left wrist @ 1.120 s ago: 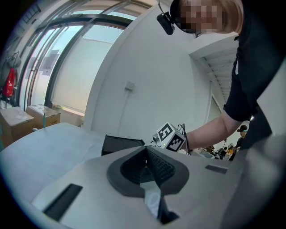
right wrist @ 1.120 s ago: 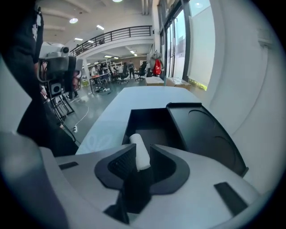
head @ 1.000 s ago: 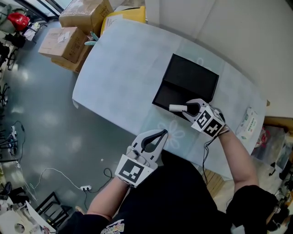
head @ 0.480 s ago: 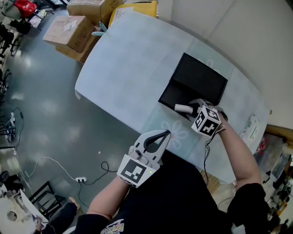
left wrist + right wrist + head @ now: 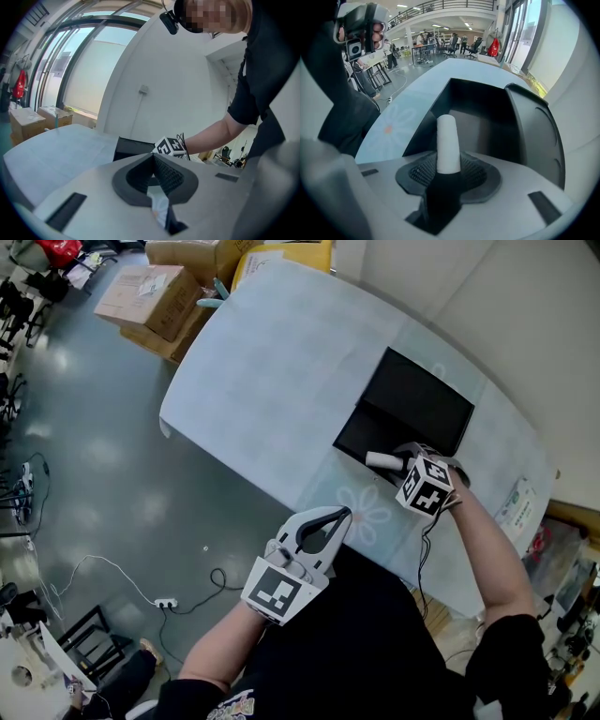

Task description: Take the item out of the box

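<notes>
A black box (image 5: 417,395) lies open on the pale blue table (image 5: 272,362); its dark inside also fills the right gripper view (image 5: 487,117). My right gripper (image 5: 398,463) is over the box's near part, shut on a white tube (image 5: 382,461) that sticks out to the left past the jaws. In the right gripper view the tube (image 5: 448,140) stands straight up between the pads (image 5: 473,176). My left gripper (image 5: 330,515) hangs off the table's near edge with its tips together and nothing in it (image 5: 152,161).
Cardboard boxes (image 5: 155,296) and a yellow box (image 5: 281,254) stand on the floor beyond the table's far left end. A white packet (image 5: 518,507) lies at the table's right edge. A cable with a plug (image 5: 164,602) runs over the grey floor.
The head camera has shifted a little, so the table sits further right in view. The right gripper keeps the white tube over the box's near part; the left gripper has hardly moved.
</notes>
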A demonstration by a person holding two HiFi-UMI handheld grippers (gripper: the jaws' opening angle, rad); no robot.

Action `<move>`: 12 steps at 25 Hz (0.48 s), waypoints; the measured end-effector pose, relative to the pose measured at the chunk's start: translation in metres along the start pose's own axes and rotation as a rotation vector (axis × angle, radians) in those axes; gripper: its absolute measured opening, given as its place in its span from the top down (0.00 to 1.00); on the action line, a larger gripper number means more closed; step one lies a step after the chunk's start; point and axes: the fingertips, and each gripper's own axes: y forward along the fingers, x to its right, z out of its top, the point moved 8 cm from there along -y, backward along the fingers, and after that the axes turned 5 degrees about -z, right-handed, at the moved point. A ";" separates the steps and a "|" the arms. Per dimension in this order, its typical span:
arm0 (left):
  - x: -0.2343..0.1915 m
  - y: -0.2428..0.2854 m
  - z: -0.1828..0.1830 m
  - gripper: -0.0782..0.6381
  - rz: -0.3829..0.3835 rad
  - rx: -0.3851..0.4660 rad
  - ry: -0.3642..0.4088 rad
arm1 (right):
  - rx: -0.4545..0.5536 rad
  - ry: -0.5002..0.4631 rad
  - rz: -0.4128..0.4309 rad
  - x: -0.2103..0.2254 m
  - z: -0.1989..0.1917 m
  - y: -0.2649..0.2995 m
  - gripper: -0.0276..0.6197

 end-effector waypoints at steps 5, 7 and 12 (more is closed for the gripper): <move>0.003 -0.006 0.001 0.88 -0.007 0.005 0.007 | 0.006 0.009 -0.024 -0.003 -0.001 -0.002 0.73; 0.004 -0.010 0.002 0.88 -0.010 0.007 0.012 | 0.003 0.014 -0.043 -0.004 -0.001 -0.004 0.73; 0.009 -0.021 0.006 0.88 -0.026 0.008 0.032 | 0.020 0.049 -0.115 -0.004 0.001 -0.021 0.74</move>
